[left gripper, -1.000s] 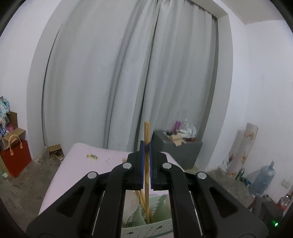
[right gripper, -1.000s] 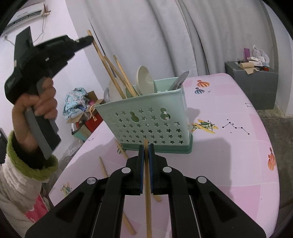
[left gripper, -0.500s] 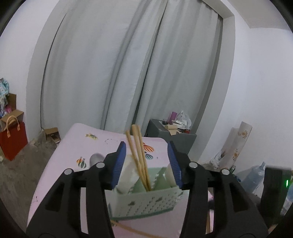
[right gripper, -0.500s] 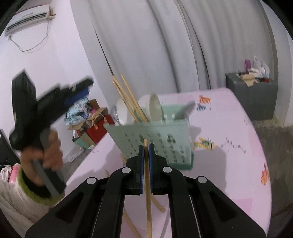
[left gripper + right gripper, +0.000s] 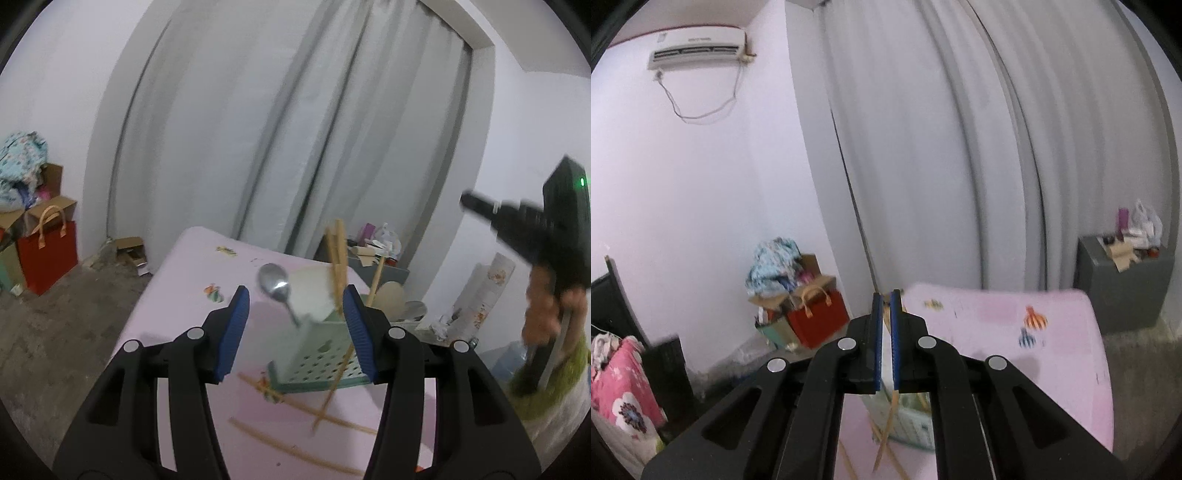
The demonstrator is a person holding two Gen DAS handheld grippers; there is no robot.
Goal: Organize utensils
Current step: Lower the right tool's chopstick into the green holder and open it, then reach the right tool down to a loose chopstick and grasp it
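A pale green perforated utensil basket [image 5: 317, 363] stands on the pink table [image 5: 192, 266]. It holds a metal spoon [image 5: 275, 286], pale ladles and several wooden chopsticks [image 5: 338, 258]. My left gripper [image 5: 295, 332] is open and empty, its jaws on either side of the basket, above it. My right gripper [image 5: 885, 332] is shut on a wooden chopstick [image 5: 886, 432] that hangs down towards the basket [image 5: 912, 421]. The right gripper also shows at the right of the left wrist view [image 5: 480, 206]. Two or three loose chopsticks [image 5: 291, 448] lie on the table in front of the basket.
A red bag [image 5: 48, 254] and cardboard boxes sit on the floor at the left. A grey cabinet [image 5: 1123, 284] with clutter stands beyond the table's far end by the grey curtains. A black crate [image 5: 665, 369] and pink bedding are at the left.
My left gripper let go of its chopstick, opened and pulled back. My right gripper rose with its chopstick to above the basket.
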